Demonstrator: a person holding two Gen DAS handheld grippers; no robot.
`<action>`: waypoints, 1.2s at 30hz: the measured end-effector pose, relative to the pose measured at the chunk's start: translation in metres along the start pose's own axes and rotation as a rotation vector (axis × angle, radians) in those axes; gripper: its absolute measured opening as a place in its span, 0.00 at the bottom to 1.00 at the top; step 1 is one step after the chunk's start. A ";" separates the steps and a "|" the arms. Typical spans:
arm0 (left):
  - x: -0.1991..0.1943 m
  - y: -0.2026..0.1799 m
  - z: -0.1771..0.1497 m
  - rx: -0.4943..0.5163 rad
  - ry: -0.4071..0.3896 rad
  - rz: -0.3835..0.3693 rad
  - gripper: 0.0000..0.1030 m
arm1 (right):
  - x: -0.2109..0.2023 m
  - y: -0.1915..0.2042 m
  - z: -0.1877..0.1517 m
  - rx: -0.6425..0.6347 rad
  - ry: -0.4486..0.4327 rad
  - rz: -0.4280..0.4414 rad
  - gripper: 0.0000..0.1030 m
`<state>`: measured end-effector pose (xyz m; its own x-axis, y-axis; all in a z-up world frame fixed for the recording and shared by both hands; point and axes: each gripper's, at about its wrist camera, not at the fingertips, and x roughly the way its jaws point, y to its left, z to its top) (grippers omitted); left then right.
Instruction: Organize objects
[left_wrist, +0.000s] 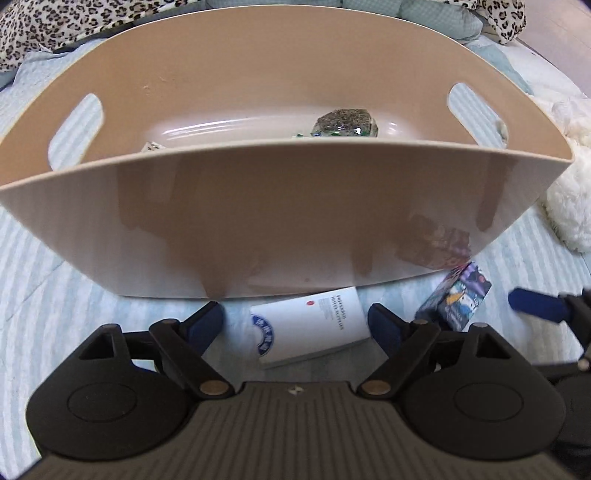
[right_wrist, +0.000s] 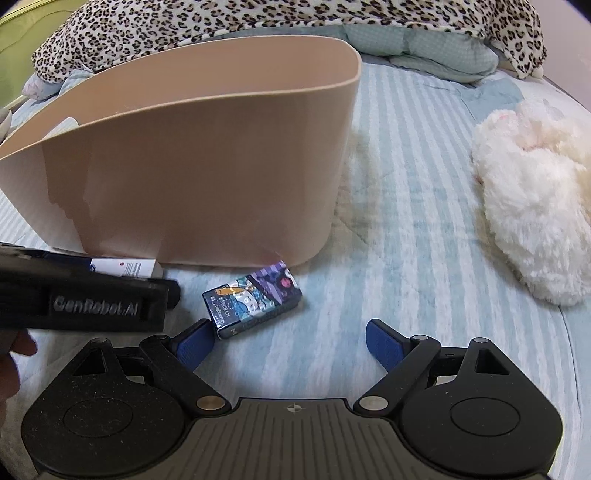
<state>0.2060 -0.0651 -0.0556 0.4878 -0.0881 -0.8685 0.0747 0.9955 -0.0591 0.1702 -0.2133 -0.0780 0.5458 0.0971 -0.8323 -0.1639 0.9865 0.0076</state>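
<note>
**A:** The left gripper (left_wrist: 295, 317) is spread wide with nothing in it, and the white box (left_wrist: 310, 326) lies flat on the striped bedspread (left_wrist: 44, 258) right between its blue pads (left_wrist: 205, 321), at twelve o'clock from the wrist. How does the right one stand?

**B:** The right gripper (right_wrist: 288, 336) is also released and empty. The patterned box (right_wrist: 253, 302) sits at about eleven o'clock from it, one corner just beside the left-side pad (right_wrist: 194, 341), but not squarely between the fingers.

**A:** And the beige basket (left_wrist: 280, 206) stands directly behind both boxes. From the left wrist I can see a dark packet (left_wrist: 345, 120) already on its floor, so some sorting looks done.

**B:** Then I judge the step in hand to be the pickup of these two remaining boxes. Yours looks nearer to a grasp.

**A:** Agreed. The white box lies low and flat, so the left pads probably need to drop to the bedding and close across its narrower sides, then lift over the rim.

**B:** Mine likely needs a shift toward ten o'clock first to centre the patterned box. The fluffy white toy (right_wrist: 532, 214) at two o'clock is well apart.
</note>
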 end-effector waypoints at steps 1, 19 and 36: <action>-0.001 0.002 -0.001 -0.003 0.000 0.003 0.83 | 0.001 0.000 0.001 -0.005 -0.002 0.003 0.89; -0.038 0.020 -0.013 0.030 -0.016 -0.032 0.59 | -0.014 0.019 0.008 -0.021 -0.043 0.054 0.49; -0.132 0.026 -0.004 0.053 -0.291 0.057 0.59 | -0.122 0.013 0.022 0.024 -0.339 0.098 0.49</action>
<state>0.1403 -0.0274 0.0559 0.7208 -0.0460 -0.6916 0.0815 0.9965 0.0187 0.1197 -0.2096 0.0359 0.7710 0.2255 -0.5956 -0.2117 0.9728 0.0942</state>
